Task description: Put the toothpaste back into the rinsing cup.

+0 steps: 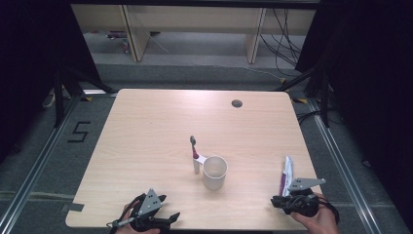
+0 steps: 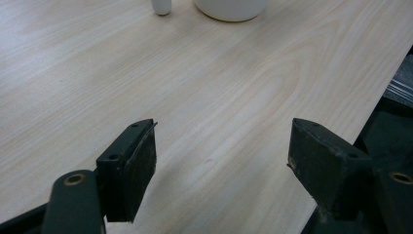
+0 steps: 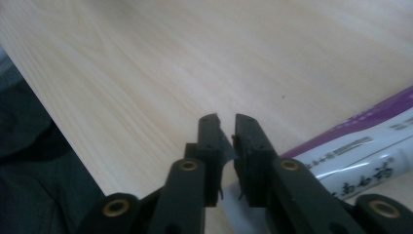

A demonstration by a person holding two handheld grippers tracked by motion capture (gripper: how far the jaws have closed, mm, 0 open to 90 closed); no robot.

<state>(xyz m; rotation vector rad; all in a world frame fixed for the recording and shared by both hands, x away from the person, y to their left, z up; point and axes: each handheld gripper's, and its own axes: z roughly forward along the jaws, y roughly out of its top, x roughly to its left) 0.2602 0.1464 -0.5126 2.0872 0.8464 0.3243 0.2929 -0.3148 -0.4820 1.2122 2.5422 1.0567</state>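
A black "5" [image 1: 79, 131] is marked on the grey floor left of the tabletop [image 1: 146, 146]. Print on the purple-and-white tube [image 3: 360, 151] is too blurred to read.

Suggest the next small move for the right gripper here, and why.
Probably open the right gripper and shift toward the toothpaste tube: its jaws are nearly closed on nothing, and the tube lies flat on the table just beside them, ungrasped.

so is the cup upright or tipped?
Upright. The white cup stands on its base with its open mouth up, beside the toothbrush on the table.
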